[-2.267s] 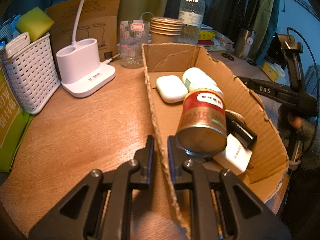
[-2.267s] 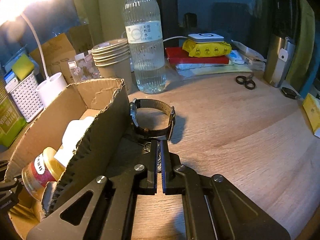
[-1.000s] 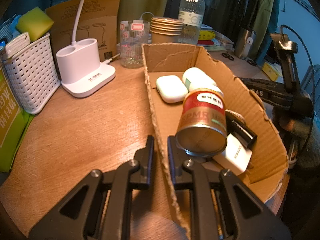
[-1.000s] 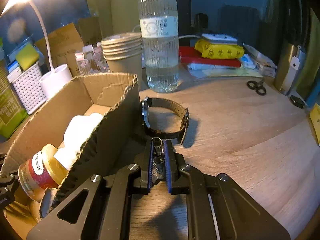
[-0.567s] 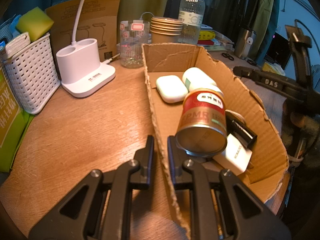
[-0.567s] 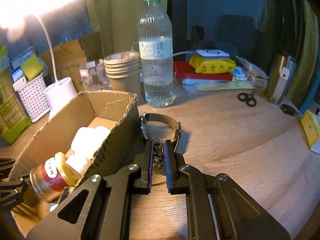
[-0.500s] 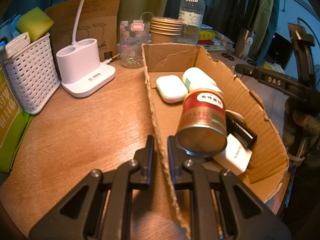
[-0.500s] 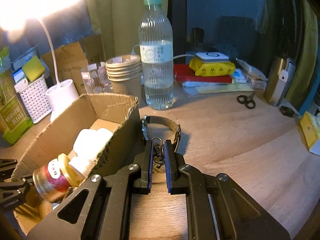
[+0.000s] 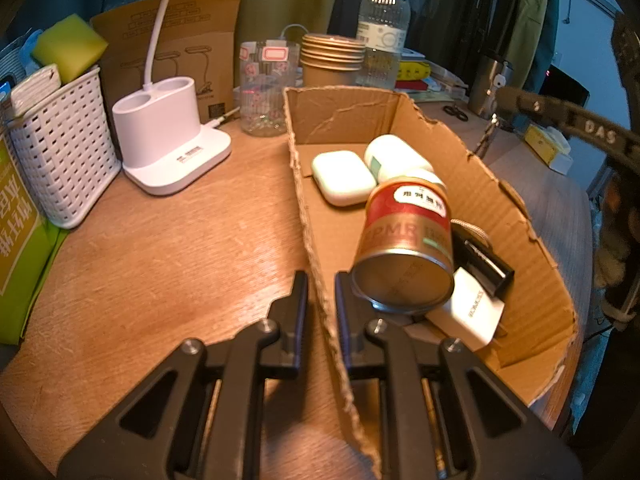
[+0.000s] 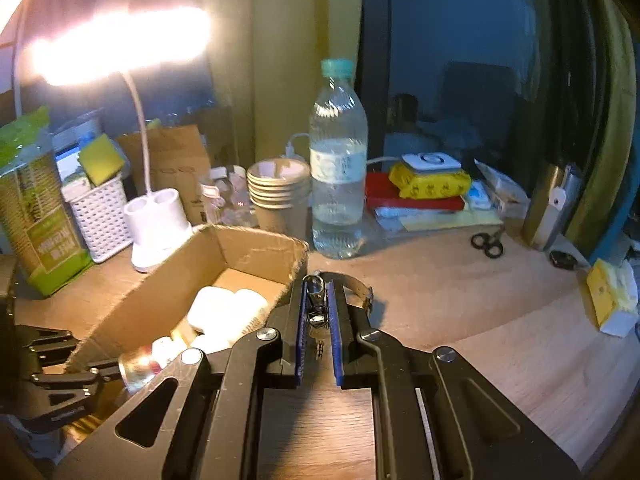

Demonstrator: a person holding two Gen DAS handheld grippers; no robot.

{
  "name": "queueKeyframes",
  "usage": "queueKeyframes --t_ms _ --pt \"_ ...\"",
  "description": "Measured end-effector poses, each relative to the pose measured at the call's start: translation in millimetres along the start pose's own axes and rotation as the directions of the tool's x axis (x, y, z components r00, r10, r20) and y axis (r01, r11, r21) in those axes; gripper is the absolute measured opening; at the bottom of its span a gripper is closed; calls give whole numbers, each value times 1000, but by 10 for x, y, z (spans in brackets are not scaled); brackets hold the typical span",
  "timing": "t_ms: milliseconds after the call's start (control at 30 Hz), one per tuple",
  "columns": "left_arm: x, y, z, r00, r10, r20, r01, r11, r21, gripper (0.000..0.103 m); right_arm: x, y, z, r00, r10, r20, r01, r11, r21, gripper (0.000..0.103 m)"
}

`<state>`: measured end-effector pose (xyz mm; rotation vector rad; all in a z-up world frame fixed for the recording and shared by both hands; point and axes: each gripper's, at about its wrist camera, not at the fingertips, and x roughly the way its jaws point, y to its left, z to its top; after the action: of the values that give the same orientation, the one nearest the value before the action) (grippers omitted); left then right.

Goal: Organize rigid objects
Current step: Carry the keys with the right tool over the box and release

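Observation:
My left gripper (image 9: 320, 300) is shut on the near side wall of an open cardboard box (image 9: 532, 264) and holds still. Inside the box lie a red and gold can (image 9: 404, 248), a white earbud case (image 9: 342, 176), a white bottle, a black item and a white charger. My right gripper (image 10: 318, 308) is shut on a metal key clip (image 10: 316, 296), with a key hanging below it. It is above the table, just right of the box's far corner (image 10: 296, 248). In the left wrist view the keys (image 9: 486, 136) dangle beyond the box's right wall. A wristwatch (image 10: 358, 286) lies on the table behind the right fingers.
A water bottle (image 10: 338, 184), stacked paper cups (image 10: 278, 192), a glass jar and a white lamp base (image 9: 168, 140) stand behind the box. A white basket (image 9: 60, 152) is at the left. Scissors (image 10: 488, 242), a metal tumbler (image 10: 552, 208) and a yellow pack (image 10: 612, 296) sit at the right.
The right gripper closed on the key clip and has lifted it off the table, rising beside the box. The watch stayed on the table. The left gripper and box have not moved.

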<state>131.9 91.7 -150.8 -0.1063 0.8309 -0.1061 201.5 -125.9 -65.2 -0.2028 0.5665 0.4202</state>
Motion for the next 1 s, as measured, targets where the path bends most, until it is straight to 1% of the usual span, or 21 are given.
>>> queueKeyframes --t_ms 267,533,800,1000 --pt "-1 -2 0 1000 0 0 0 1000 0 14 -259 206 110 998 30 57 -28 999 -40 11" --pt "-2 -4 0 1000 0 0 0 1000 0 14 -397 560 216 990 109 92 -99 989 -107 11" --pt "-2 -4 0 1000 0 0 0 1000 0 14 -247 926 246 982 179 53 -165 967 -194 11" --pt "-2 -4 0 1000 0 0 0 1000 0 14 -156 1036 217 978 209 27 -199 958 -207 11"
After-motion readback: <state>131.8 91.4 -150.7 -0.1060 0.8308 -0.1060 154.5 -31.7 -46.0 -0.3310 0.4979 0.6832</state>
